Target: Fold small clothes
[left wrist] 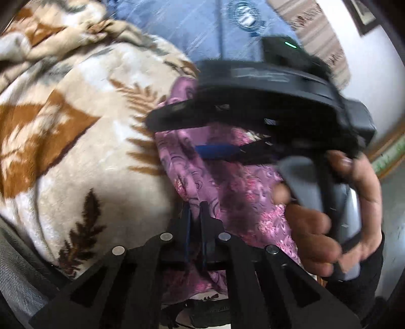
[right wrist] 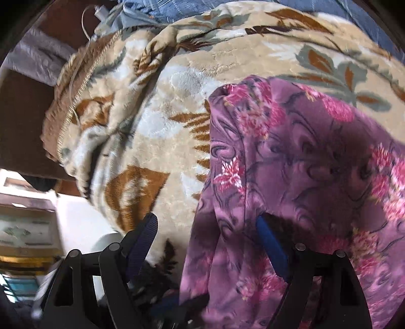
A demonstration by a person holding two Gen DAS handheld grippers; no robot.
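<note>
Cloth: a purple garment point(right wrist: 291, 157) with pink flowers. I see it lying on the blanket, bunched into folds, one edge lifted near my grippers.
Left gripper point(left wrist: 195, 215): my fingers are pressed together, with a fold of the cloth point(left wrist: 227, 182) pinched between them.
Right gripper point(right wrist: 207, 227): my jaws stand wide apart; the right finger point(right wrist: 272, 243) lies against the cloth, the left finger point(right wrist: 144, 235) over bare blanket. From the left wrist view it shows above the cloth, gripped by a hand point(left wrist: 336, 215).
Blanket point(right wrist: 177, 83): beige fleece with brown and grey leaves, rumpled at its edges.
Behind: blue fabric point(left wrist: 197, 22) past the blanket.
</note>
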